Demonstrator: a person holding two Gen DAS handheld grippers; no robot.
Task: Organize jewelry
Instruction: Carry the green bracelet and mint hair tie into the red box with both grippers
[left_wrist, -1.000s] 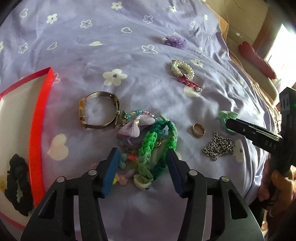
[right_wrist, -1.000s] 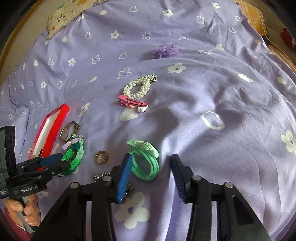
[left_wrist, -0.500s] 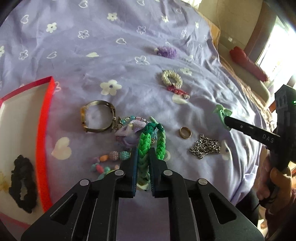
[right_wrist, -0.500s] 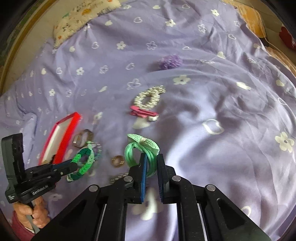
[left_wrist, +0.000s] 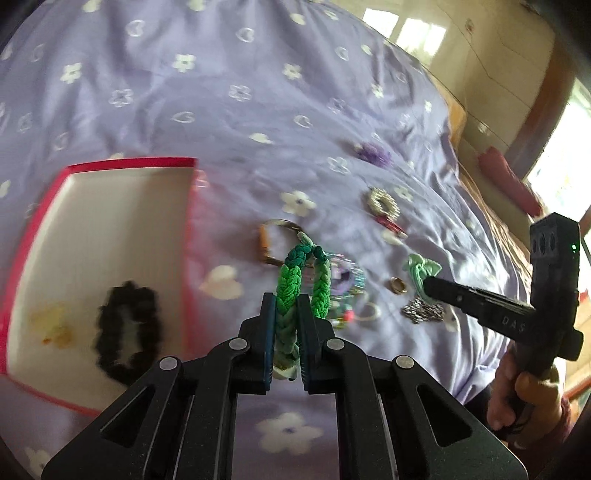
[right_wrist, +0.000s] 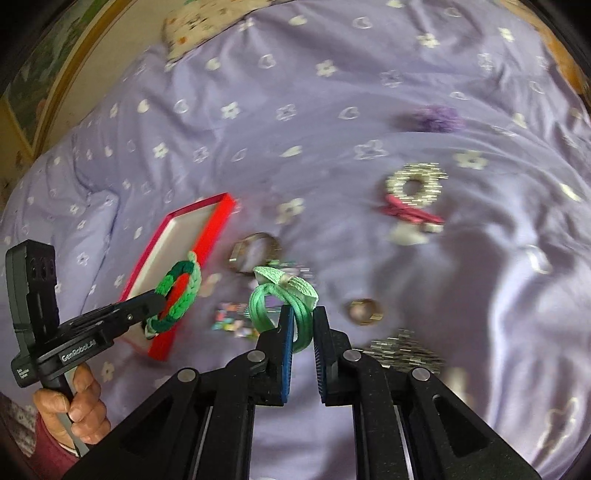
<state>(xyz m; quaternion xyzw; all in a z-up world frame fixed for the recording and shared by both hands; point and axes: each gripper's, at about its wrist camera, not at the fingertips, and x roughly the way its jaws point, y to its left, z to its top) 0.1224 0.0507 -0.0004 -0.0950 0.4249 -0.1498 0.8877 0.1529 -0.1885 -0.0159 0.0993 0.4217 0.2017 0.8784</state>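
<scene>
Bed: lilac flowered bedspread (right_wrist: 369, 92), wooden furniture beyond its far edge.
Left tool (left_wrist: 286, 332): clamped on braided green bracelet (left_wrist: 290, 284), lifted beside red tray (left_wrist: 192, 206).
Right tool (right_wrist: 303, 332): gripping mint hair tie (right_wrist: 273, 306), raised off the bed.
Done: black scrunchie (left_wrist: 127, 328) lies in the tray.
Left: watch (right_wrist: 255, 253), ring (right_wrist: 364, 312), chain (right_wrist: 402, 350), pearl loop (right_wrist: 413, 184), pink clip (right_wrist: 410, 212), purple flower (right_wrist: 437, 118), beads.

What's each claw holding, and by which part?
Left claw: braided green cord bracelet, pinched on one side strand near its pale end. Right claw: mint-green bow hair tie, by its loop.
</scene>
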